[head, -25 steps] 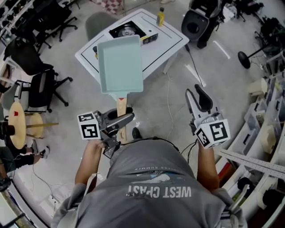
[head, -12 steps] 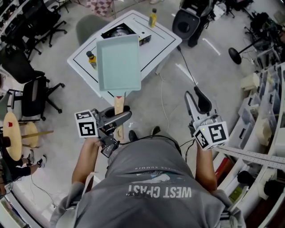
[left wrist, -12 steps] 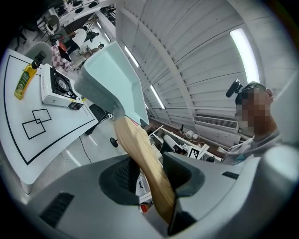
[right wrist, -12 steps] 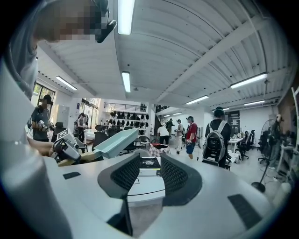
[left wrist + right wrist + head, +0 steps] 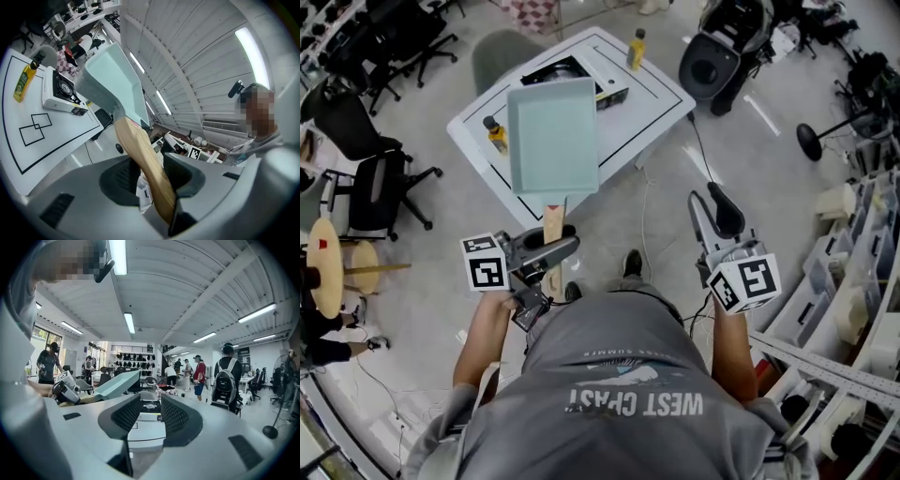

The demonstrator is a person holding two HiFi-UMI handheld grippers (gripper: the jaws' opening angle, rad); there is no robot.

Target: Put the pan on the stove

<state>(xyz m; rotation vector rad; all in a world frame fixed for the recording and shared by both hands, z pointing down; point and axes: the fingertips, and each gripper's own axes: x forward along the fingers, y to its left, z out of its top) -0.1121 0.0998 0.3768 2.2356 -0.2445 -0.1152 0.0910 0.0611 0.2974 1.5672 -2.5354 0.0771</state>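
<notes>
Half the job, at a guess, is behind the person: the pan [image 5: 553,136] is up in the air, carried out in front of the body, and has not yet reached the stove [image 5: 614,92]. The left gripper [image 5: 561,242] has its jaws clamped on the pan's wooden handle [image 5: 552,223], partway closed around it, with the square pale-green body held level above the near part of the white desk [image 5: 661,80]. The right gripper [image 5: 711,206] is off to the side, well apart from the pan, jaws standing apart with nothing between them (only the distant stove shows through the gap). What remains is to reach the desk, lower the pan onto the burner and let go. The stove sits along the desk's far left edge, its burner bare in the left gripper view. The pan is empty. A yellow bottle [image 5: 635,49] stands near the desk's far corner, an amber bottle [image 5: 496,134] near its left corner; their fill I cannot judge.
</notes>
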